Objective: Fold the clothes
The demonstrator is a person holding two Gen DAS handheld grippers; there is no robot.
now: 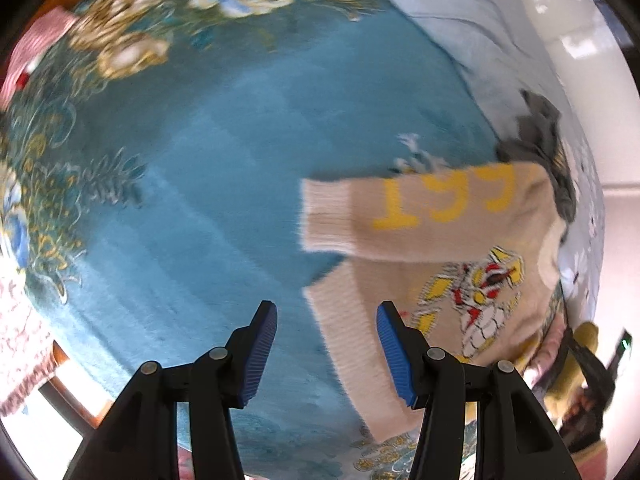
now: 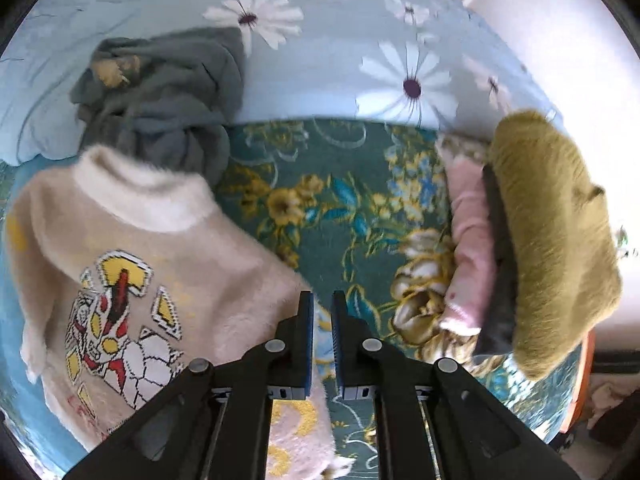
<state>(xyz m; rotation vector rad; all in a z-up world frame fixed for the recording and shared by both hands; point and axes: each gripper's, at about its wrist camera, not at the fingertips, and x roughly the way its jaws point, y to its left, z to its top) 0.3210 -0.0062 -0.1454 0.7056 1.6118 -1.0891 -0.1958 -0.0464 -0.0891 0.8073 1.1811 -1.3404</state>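
A beige fuzzy sweater point(image 1: 452, 280) with a cartoon robot print and yellow numbers lies on the teal floral blanket point(image 1: 200, 160). One sleeve is folded across its body. My left gripper point(image 1: 326, 320) is open and empty, above the sweater's hem edge. In the right wrist view the sweater point(image 2: 132, 256) lies at the left, white collar up. My right gripper point(image 2: 322, 316) has its jaws nearly together over the sweater's other sleeve point(image 2: 304, 420), which passes beneath the fingers; whether it pinches the fabric is unclear.
A crumpled grey garment point(image 2: 168, 100) lies behind the sweater's collar. A stack of folded clothes, olive point(image 2: 556, 240) over dark and pink point(image 2: 468, 248), sits at the right. A light blue daisy-print sheet point(image 2: 400, 72) lies beyond the blanket.
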